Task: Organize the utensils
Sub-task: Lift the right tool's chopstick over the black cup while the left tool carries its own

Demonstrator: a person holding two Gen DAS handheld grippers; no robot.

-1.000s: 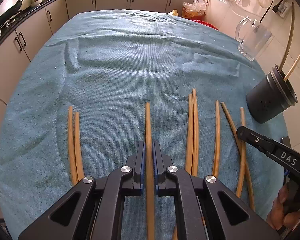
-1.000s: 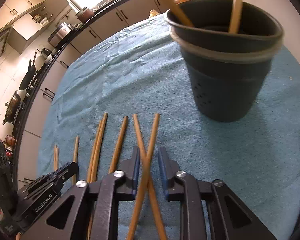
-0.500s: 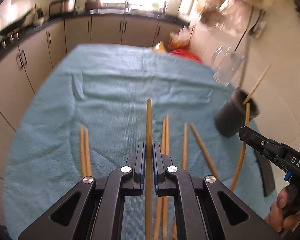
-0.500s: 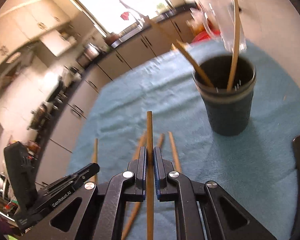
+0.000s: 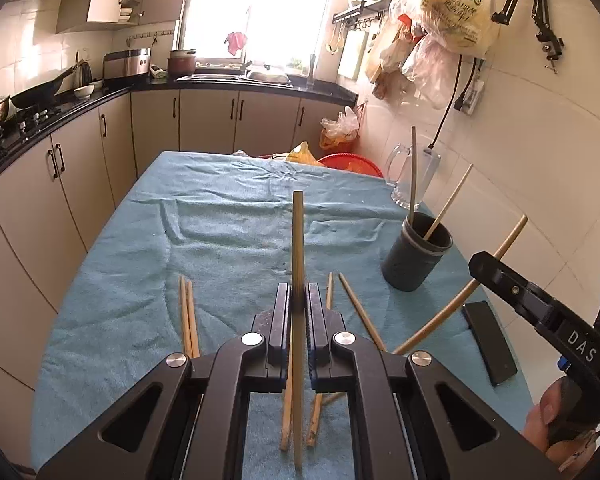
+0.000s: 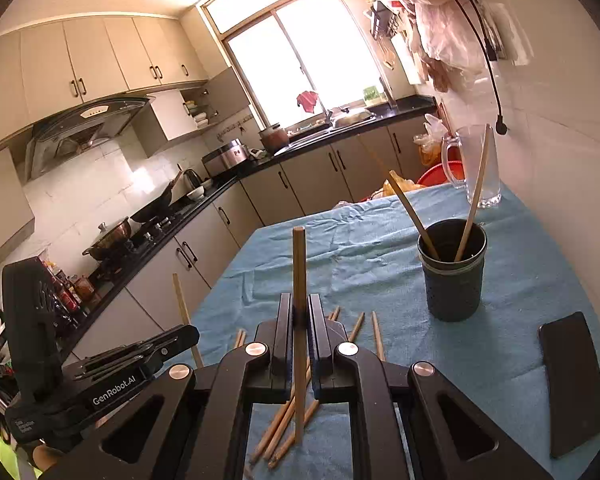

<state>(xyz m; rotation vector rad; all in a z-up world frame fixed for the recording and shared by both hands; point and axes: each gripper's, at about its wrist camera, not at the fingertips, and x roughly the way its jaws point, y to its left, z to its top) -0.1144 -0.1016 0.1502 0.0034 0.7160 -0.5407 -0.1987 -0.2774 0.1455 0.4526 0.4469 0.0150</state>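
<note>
My left gripper (image 5: 299,292) is shut on a wooden chopstick (image 5: 298,240) that points up and forward, lifted off the blue towel. My right gripper (image 6: 299,312) is shut on another chopstick (image 6: 299,272) the same way; from the left wrist view it shows as a black jaw (image 5: 512,288) at the right, its chopstick (image 5: 460,296) slanting. A dark grey holder cup (image 6: 454,280) (image 5: 414,258) stands on the towel ahead and to the right, with two chopsticks leaning in it. Several loose chopsticks (image 5: 188,312) (image 6: 356,330) lie on the towel below both grippers.
A black phone (image 6: 574,384) (image 5: 489,342) lies flat at the towel's right edge. A clear glass mug (image 5: 414,176) (image 6: 478,164) stands at the far right corner by the tiled wall. Counters and cabinets line the left and far sides. The towel-covered table (image 5: 220,216) stretches ahead.
Both grippers rose from the towel and tilted up, each carrying a chopstick. The right jaws, apart around two crossed sticks a second ago, closed on one.
</note>
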